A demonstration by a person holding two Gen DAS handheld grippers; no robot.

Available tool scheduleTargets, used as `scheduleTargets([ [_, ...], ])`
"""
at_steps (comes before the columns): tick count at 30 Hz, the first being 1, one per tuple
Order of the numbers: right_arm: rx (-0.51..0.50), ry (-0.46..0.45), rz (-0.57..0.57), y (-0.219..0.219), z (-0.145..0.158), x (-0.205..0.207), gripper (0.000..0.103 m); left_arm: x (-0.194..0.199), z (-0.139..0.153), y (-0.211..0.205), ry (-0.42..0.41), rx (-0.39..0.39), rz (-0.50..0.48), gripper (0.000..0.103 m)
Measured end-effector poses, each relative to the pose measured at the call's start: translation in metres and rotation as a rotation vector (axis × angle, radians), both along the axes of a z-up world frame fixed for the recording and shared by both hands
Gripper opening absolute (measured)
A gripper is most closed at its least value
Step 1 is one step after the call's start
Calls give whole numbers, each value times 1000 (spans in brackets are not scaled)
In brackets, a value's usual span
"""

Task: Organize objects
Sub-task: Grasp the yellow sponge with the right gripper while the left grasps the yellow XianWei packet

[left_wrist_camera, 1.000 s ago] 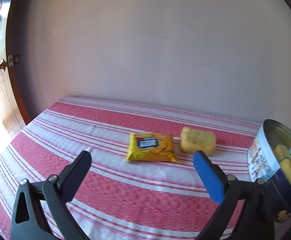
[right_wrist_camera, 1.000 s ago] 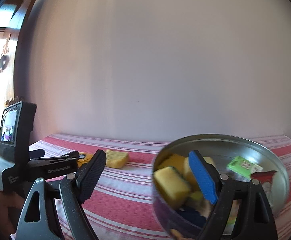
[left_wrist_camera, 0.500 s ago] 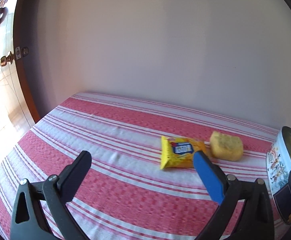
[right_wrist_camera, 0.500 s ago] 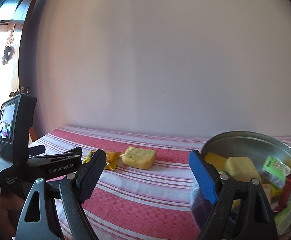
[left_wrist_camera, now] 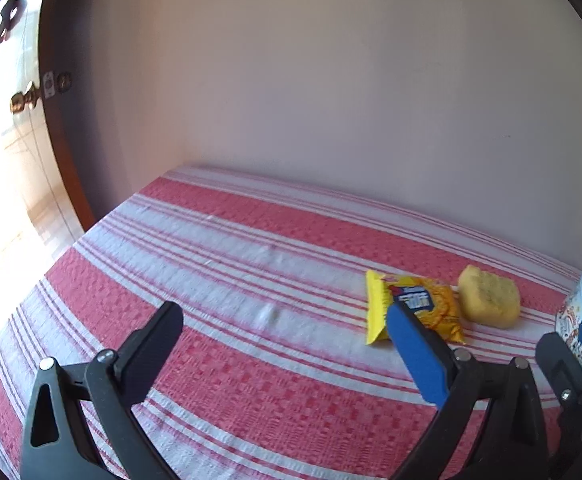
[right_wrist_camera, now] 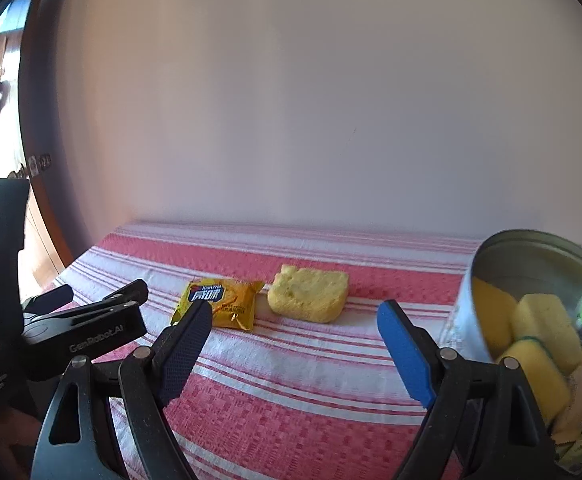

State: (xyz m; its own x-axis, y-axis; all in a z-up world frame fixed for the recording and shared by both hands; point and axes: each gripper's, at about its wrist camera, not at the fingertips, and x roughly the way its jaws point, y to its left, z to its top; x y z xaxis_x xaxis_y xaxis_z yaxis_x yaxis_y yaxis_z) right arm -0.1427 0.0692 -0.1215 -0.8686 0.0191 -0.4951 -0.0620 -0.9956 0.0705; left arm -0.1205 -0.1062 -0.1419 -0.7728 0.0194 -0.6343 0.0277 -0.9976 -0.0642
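A yellow snack packet (right_wrist_camera: 221, 305) lies on the red and white striped cloth (right_wrist_camera: 291, 380), with a yellow cake piece (right_wrist_camera: 310, 293) just right of it. Both show in the left wrist view, packet (left_wrist_camera: 423, 304) and cake (left_wrist_camera: 489, 302). A round tin (right_wrist_camera: 491, 264) at the right holds several yellow sponges (right_wrist_camera: 539, 320) and small packets; its edge shows in the left wrist view (left_wrist_camera: 571, 316). My right gripper (right_wrist_camera: 295, 328) is open and empty, in front of the cake. My left gripper (left_wrist_camera: 283, 336) is open and empty, left of the packet; it shows in the right wrist view (right_wrist_camera: 91, 308).
A plain wall runs along the cloth's far edge. A dark wooden door frame (left_wrist_camera: 59, 120) with a brass knob (left_wrist_camera: 21, 100) stands at the left, with bright floor beyond it. The cloth (left_wrist_camera: 211, 264) stretches left of the packet.
Both views have swung left. The packet and cake moved right in the left wrist view and toward centre in the right wrist view; the tin slid to the right edge. Both grippers stay open.
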Motion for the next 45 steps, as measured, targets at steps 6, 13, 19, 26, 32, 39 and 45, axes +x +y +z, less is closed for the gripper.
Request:
scheduleTargets([
  [6,-39,-84,-25,4,-10,-25,86,-5,-5,-4,-29,12,7,103],
  [13,-66,-191,-79,13,-25,-67,86,-11,-10,-9,-54,13,19,103],
  [19,-93,-273,-98,17,-39,-101,86,-12,-11,-7,-63,4,10,103],
  [26,-54,-367,-122,12,-45,-128,87,-16,-14,-8,-83,9,10,103],
  [32,22,-376,-81,3,-47,-120,70,-19,-16,-10,-93,16,7,103],
  [39,-14,-266,-45,5,-38,-66,70,-17,-13,0,-64,11,-76,103],
  [45,-5,-160,-20,10,-26,-20,70,-15,-6,18,-10,20,-163,103],
])
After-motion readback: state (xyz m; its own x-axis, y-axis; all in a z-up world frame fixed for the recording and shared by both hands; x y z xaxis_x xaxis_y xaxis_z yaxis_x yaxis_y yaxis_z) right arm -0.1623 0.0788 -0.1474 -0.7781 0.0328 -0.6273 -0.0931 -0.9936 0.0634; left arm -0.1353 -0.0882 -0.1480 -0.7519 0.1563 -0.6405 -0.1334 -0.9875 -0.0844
